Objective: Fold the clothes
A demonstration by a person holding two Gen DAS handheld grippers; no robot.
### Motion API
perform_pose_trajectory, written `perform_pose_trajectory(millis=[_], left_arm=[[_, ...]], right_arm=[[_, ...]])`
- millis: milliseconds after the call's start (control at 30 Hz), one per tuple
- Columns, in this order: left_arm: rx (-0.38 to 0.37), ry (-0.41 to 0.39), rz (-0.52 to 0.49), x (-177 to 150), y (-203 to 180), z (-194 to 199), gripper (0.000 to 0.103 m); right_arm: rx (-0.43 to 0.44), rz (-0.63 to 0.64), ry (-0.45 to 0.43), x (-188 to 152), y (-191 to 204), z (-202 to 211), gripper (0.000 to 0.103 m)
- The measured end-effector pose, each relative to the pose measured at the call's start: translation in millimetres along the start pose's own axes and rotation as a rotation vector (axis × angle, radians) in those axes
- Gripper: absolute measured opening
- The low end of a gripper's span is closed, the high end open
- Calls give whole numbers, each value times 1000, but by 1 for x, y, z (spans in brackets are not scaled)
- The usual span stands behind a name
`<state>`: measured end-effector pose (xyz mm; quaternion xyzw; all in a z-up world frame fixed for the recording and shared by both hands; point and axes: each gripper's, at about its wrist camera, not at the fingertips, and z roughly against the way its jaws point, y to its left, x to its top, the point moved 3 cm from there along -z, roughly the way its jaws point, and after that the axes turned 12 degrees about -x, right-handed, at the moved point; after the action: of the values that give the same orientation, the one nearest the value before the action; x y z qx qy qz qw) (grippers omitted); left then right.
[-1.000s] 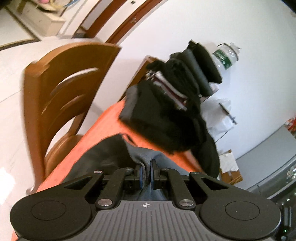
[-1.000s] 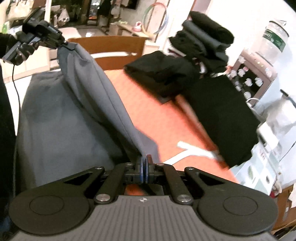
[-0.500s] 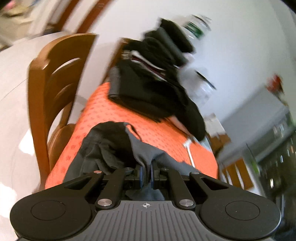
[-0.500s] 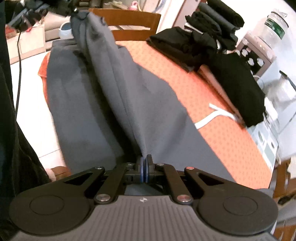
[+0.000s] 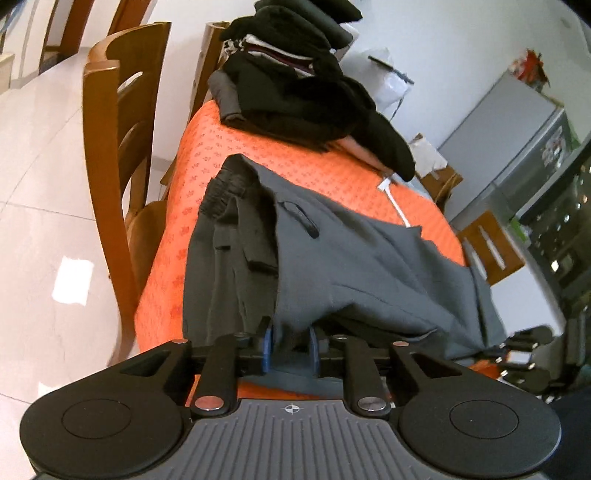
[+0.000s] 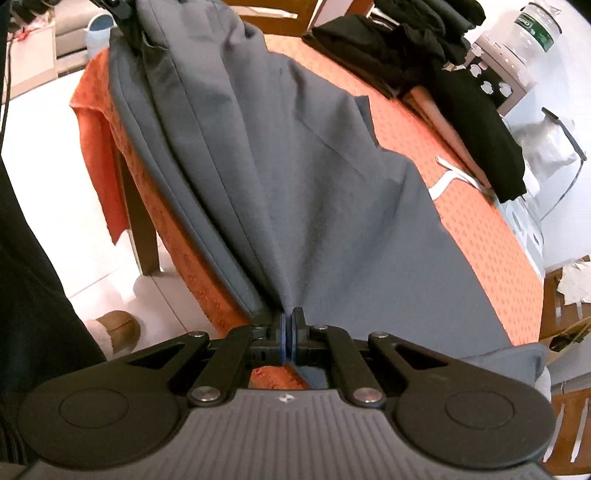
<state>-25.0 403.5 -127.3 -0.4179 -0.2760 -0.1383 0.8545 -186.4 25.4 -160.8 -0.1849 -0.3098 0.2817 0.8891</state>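
Grey trousers (image 5: 351, 258) lie lengthwise on the orange tablecloth (image 5: 207, 147), one leg folded over the other, with the waistband toward the chair side. My left gripper (image 5: 290, 345) sits low at the near edge by the waist end. Its jaws are opening, and a loose fold of grey cloth still hangs between the parted pads. My right gripper (image 6: 290, 328) is shut on the grey trousers (image 6: 295, 184) at the leg end, and the cloth fans out from the pinch. A pile of folded black clothes (image 5: 295, 92) sits at the far end.
A wooden chair (image 5: 110, 147) stands at the table's left side. A white strip (image 6: 447, 177) lies on the tablecloth (image 6: 480, 240) beside a black garment (image 6: 476, 122). A water dispenser with a bottle (image 6: 535, 26) is behind, and a person's slippered foot (image 6: 118, 325) is on the floor.
Both grippers came down toward the table, laying the lifted trouser leg flat over the other. The left jaws, shut on cloth before, have parted. The right stays shut.
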Motion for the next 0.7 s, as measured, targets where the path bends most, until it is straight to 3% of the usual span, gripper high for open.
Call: perform_pose_trajectory(millis=[67,133,267,400,433,467,533,700], left_arm=[[-19,-41,23,2,-1,3,48],[-46,-70,56,6,-2,4,53],[-97,-95,108,13,-1,3,60],[-113,-119,145,17,0,5,59],[-112,-121,156,17,2,5,56],[-102,-121,157,18,3,5,30],[-88,-126,148,19,5,9,9],[-60,-127,115,16,8,32,4]], right_arm=[[-10,0,0,-2,3,-2,4],[-16,-2,2,-3,5,-4,4],[-30,-15,6,-2,5,-6,5],[-47,-37,1,-2,4,-1,5],[-50,-40,-2,-1,3,0,5],[-56,-43,-7,-1,2,2,5],[-74,-51,-23,1,0,8,4],[-131,-120,-65,8,-11,34,4]])
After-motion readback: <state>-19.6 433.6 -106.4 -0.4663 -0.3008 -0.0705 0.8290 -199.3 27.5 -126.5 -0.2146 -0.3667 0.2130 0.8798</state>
